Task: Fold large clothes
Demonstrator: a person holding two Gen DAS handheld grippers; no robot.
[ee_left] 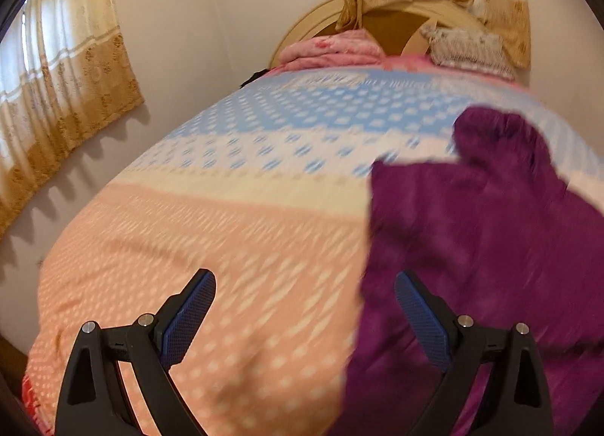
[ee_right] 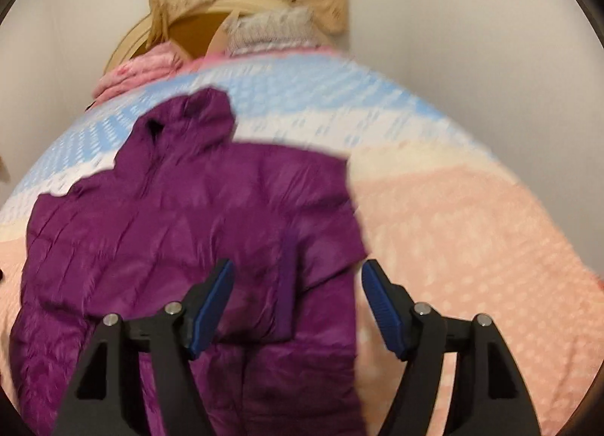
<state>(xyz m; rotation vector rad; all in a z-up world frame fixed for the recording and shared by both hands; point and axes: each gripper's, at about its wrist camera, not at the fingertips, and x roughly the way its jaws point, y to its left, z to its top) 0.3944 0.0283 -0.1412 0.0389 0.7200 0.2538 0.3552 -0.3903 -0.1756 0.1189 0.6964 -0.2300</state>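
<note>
A: Where do we have the purple hooded jacket [ee_right: 181,232]?

B: It lies flat on the bed's patterned bedspread [ee_right: 472,232], hood towards the headboard [ee_right: 188,26], with one side panel turned in over the body. From our left wrist view it fills the right side, the jacket [ee_left: 490,239] reaching under the right-hand finger.

A: And our left gripper [ee_left: 305,292]?

B: Its fingers stand wide apart, nothing between them, over the bedspread [ee_left: 211,232] at the jacket's edge. Both views are smeared, so we cannot tell whether the blue pads [ee_left: 188,319] touch cloth.

A: Our right gripper [ee_right: 298,279]?

B: Wide too, empty, hanging over the jacket's turned-in panel near its right edge.

A: What else do we see?

B: Pink folded bedding [ee_right: 139,71] and a grey pillow [ee_right: 271,30] at the bed's head, curtains [ee_left: 64,70] on the walls.
</note>
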